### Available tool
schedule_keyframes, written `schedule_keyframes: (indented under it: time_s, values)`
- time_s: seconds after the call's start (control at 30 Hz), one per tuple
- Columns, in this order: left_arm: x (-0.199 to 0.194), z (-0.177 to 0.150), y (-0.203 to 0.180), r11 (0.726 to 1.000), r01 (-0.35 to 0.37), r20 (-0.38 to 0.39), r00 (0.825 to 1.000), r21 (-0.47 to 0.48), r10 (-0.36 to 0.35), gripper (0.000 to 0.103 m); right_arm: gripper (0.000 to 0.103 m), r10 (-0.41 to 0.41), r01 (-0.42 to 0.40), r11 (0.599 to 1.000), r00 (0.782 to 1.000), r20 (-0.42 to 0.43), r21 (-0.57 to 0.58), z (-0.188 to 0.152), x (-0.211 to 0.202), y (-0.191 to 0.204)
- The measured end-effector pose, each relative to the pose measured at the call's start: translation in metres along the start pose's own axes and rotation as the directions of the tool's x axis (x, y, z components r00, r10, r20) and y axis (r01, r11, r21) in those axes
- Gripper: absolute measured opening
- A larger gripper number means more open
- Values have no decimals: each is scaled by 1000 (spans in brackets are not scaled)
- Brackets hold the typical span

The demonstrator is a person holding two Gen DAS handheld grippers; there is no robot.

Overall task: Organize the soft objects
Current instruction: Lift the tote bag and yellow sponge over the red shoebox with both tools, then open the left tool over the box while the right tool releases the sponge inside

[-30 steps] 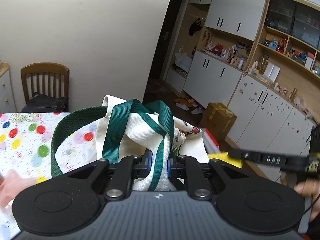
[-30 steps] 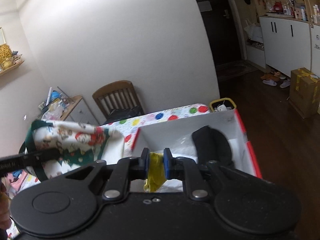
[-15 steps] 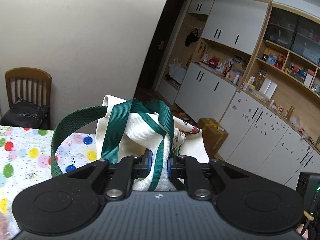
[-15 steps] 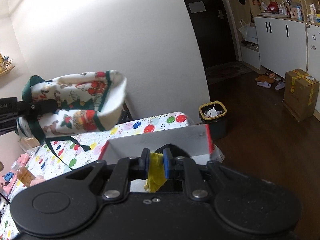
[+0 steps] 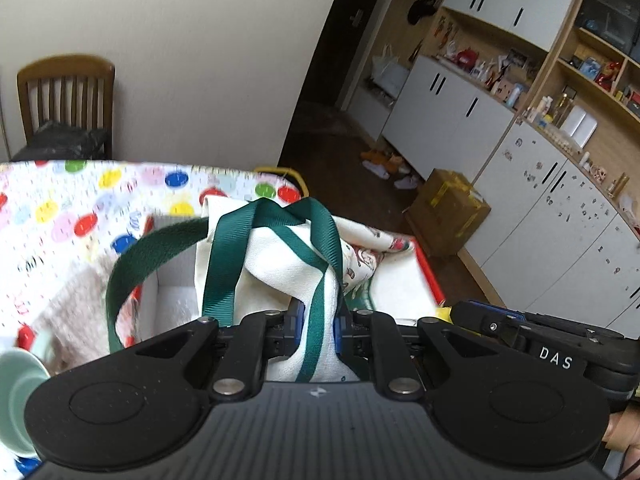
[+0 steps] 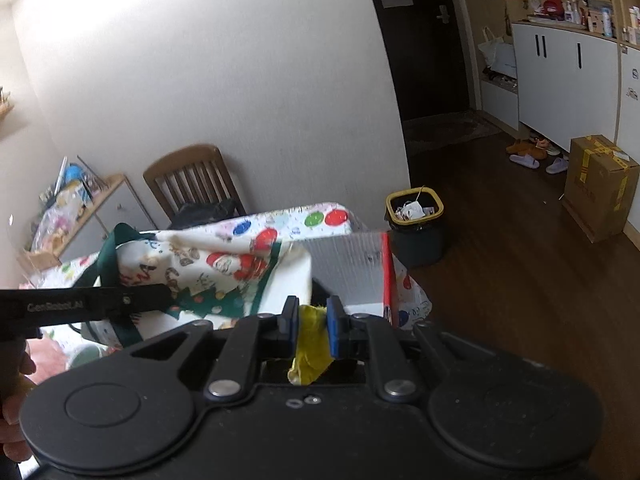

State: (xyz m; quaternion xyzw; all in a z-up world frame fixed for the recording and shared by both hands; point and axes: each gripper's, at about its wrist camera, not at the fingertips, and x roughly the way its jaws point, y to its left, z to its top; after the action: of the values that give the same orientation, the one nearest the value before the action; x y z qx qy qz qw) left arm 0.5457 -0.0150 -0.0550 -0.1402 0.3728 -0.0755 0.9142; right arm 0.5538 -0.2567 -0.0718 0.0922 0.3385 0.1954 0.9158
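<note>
Canvas fills the middle of the left wrist view: the left claw (image 5: pixel 318 330) is pinched on a white tote bag (image 5: pixel 280 264) with green straps (image 5: pixel 224 264), the cloth and one green band bunched between its blue pads. The bag hangs over a white box (image 5: pixel 404 280) with a red rim, which sits on the bench (image 5: pixel 60 200) under a dotted cloth. At lower right of that frame the right claw (image 5: pixel 460 314) reaches in from the side, with a bit of yellow at its tip. A pale green cup (image 5: pixel 18 396) shows at the lower left edge.

In the right wrist view, the right claw (image 6: pixel 312 326) is pressed onto a yellow cloth (image 6: pixel 310 354) that droops below the pads at lower centre. Left of centre the bag's printed side (image 6: pixel 216 268) hangs from the left claw (image 6: pixel 160 296), partly covering the box's ribbed wall (image 6: pixel 348 268). A bin (image 6: pixel 416 224) stands on the floor just beyond the bench, right of centre, and a wooden chair (image 6: pixel 192 180) stands against the wall.
</note>
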Motion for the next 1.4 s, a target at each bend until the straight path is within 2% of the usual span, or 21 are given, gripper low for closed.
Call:
schedule_keyframes:
  time_s: [0.23, 0.63, 0.9, 1.03, 1.1, 1.2, 1.23, 1.27, 1.4]
  values:
    - [28, -15, 4, 999, -52, -76, 996, 7, 53, 13, 13, -13, 9, 997, 999, -51, -72, -18, 15, -1]
    - [55, -39, -3, 989, -117, -194, 972, 88, 132, 13, 13, -7, -15, 985, 992, -127, -170, -37, 26, 5]
    - [61, -44, -2, 988, -131, -244, 959, 84, 148, 13, 14, -5, -26, 983, 986, -166, -179, -35, 29, 7]
    - [61, -44, -1, 989, -122, -249, 959, 78, 138, 14, 19, 3, -34, 983, 985, -175, -178, -35, 27, 7]
    - [59, -43, -1, 989, -123, -250, 958, 80, 139, 20, 21, 5, -36, 984, 985, -175, -174, -37, 25, 7]
    - [56, -43, 0, 990, -119, -258, 957, 76, 135, 47, 23, 10, -40, 985, 985, -175, -166, -36, 23, 6]
    - [54, -43, 0, 990, -114, -253, 959, 78, 130, 62, 24, 13, -42, 986, 985, -174, -162, -35, 22, 6]
    - [51, -43, 1, 991, -108, -244, 962, 76, 124, 67, 25, 16, -44, 987, 985, -174, -157, -35, 21, 5]
    - [42, -41, 3, 992, -103, -226, 967, 69, 116, 67, 31, 31, -55, 990, 984, -176, -133, -34, 17, 4]
